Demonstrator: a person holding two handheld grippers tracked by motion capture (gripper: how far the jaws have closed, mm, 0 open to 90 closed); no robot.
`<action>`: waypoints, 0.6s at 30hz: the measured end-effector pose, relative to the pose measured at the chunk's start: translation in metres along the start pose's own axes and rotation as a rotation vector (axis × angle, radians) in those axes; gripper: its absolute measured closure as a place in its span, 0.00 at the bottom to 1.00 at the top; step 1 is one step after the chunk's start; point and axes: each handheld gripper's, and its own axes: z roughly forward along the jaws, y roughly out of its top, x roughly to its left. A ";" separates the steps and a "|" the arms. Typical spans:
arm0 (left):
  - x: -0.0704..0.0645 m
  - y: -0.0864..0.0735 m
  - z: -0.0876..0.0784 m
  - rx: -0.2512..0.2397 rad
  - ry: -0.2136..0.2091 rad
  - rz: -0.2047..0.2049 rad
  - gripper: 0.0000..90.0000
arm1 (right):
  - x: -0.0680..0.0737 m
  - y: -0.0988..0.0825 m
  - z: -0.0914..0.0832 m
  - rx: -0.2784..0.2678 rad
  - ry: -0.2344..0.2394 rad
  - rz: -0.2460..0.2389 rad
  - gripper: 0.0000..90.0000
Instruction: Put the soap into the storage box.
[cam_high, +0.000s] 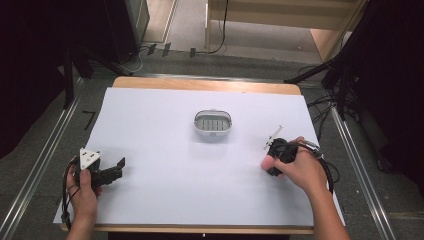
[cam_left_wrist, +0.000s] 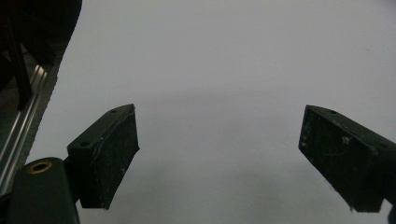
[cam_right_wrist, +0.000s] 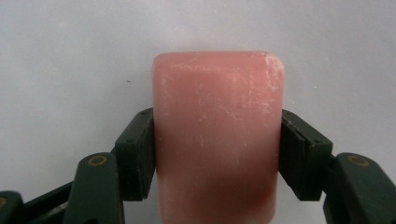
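A pink bar of soap (cam_right_wrist: 217, 93) with rounded corners lies on the white sheet, and my right gripper (cam_right_wrist: 217, 140) is shut on it, one black pad pressed against each long side. In the high view the right gripper (cam_high: 271, 166) is at the right of the table, pointing down, with a little of the pink soap (cam_high: 267, 162) peeking out beneath the hand. A white oval soap dish (cam_high: 214, 123) with a slatted grey insert stands at the table's middle, well apart from both grippers. My left gripper (cam_high: 119, 168) rests at the near left; its jaws (cam_left_wrist: 218, 121) stand open over bare sheet.
A white sheet (cam_high: 175, 175) covers the wooden table (cam_high: 200, 85). Metal rails (cam_high: 35, 170) run along both sides on the floor, and cables and dark stands lie beyond the far edge. Cables trail from each hand over the near table edge.
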 end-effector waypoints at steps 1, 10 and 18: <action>0.000 0.000 0.000 0.000 0.000 0.000 0.14 | 0.000 0.001 0.000 0.008 0.000 -0.004 0.43; 0.000 0.000 0.000 0.000 0.000 0.000 0.14 | 0.002 0.008 -0.001 0.035 -0.001 -0.050 0.43; 0.000 0.000 0.000 0.000 -0.001 0.000 0.14 | 0.001 0.021 -0.009 0.016 -0.002 -0.086 0.43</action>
